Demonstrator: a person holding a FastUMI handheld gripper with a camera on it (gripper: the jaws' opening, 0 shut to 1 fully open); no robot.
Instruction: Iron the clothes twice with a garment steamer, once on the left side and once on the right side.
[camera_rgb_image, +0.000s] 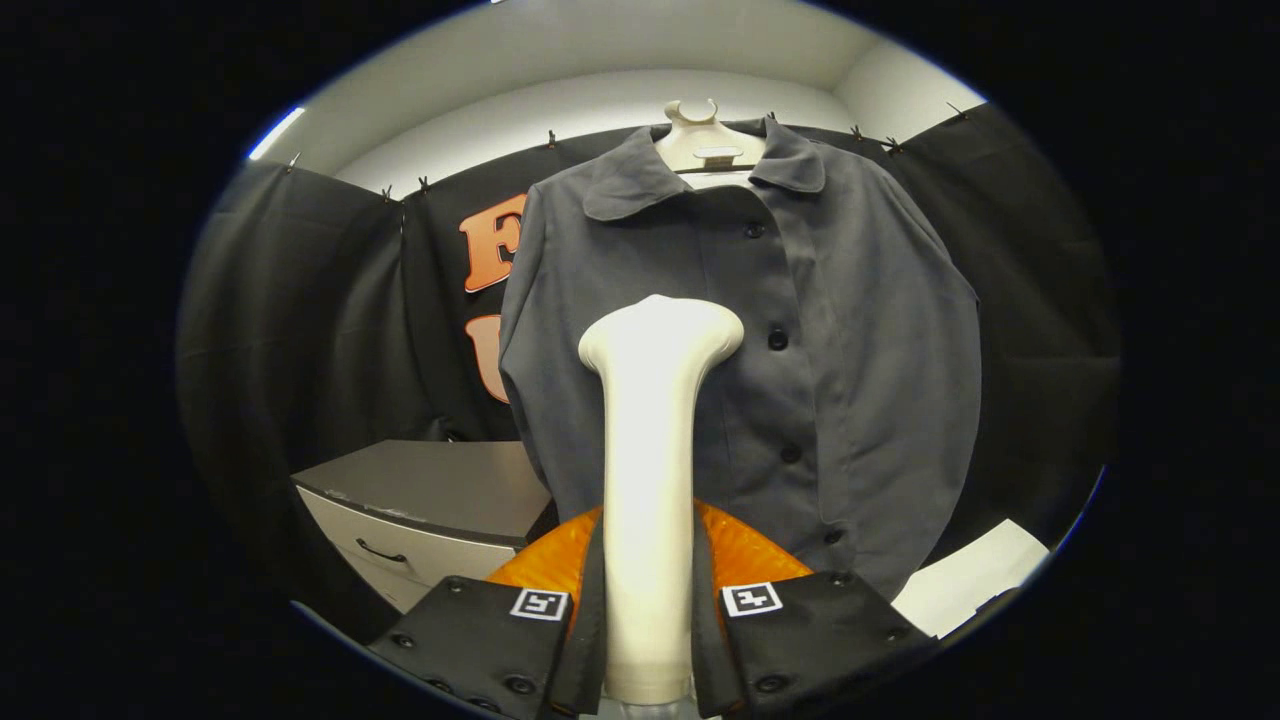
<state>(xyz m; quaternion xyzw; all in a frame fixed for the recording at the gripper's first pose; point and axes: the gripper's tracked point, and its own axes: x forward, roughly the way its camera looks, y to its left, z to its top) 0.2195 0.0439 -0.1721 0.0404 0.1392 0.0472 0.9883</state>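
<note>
Ahead, fingers clamp the steamer before a hung shirt, beside a cabinet.

No readable text or labels on the shirt

Dim booth, ceiling strip light, glare on steamer, fisheye-warped edges.

Garment steamer upright between the fingers of the hand-held gripper, both fingers pressed to its handle, head up against the jacket's front, left of the button row. Jacket on a hanger before the booth wall. Cabinet lower left, paper sheet lower right.
</note>
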